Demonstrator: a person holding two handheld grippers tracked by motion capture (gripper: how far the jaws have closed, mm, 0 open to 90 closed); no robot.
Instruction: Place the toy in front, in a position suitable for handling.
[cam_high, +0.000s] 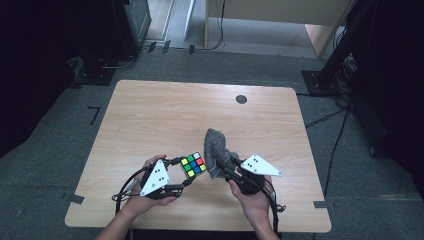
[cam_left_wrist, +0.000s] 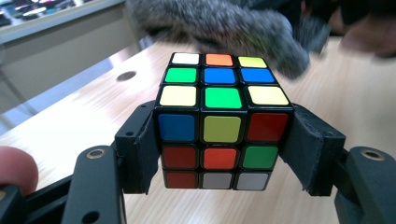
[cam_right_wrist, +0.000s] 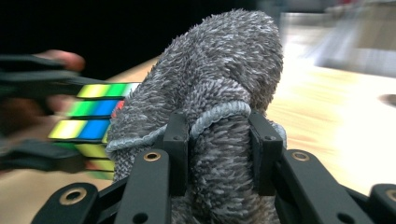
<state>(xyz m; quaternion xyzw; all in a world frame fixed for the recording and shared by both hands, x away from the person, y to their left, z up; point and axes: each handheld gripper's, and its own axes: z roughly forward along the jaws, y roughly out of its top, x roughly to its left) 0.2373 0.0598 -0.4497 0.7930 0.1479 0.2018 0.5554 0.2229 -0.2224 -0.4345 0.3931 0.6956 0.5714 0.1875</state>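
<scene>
The left gripper (cam_left_wrist: 223, 140) has its two black jaws pinching a scrambled, multicoloured plastic puzzle cube (cam_left_wrist: 223, 122) by opposite side faces, the cube sitting squarely between the pads and lifted off the pale wooden table (cam_high: 150, 115); the right gripper (cam_right_wrist: 218, 154) has its jaws pressed onto a bunched fold of a grey, fluffy terry cloth (cam_right_wrist: 219, 84), most of which stands up beyond the jaw tips as a rounded wad; in the high view the cube (cam_high: 193, 165) and the cloth (cam_high: 216, 150) are just beside each other between the two grippers, though whether they are touching is hard to tell; the step in hand looks like wiping the cube with the cloth; to do it well, the left jaws should hold firm without twisting, since a turning layer could slip from the pads; the loose wad ahead of the right jaws, not the jaw tips themselves, should meet the cube's top face; strokes are best run across the free faces, away from the left pads, with light pressure so the cube is not levered out of its grip.
</scene>
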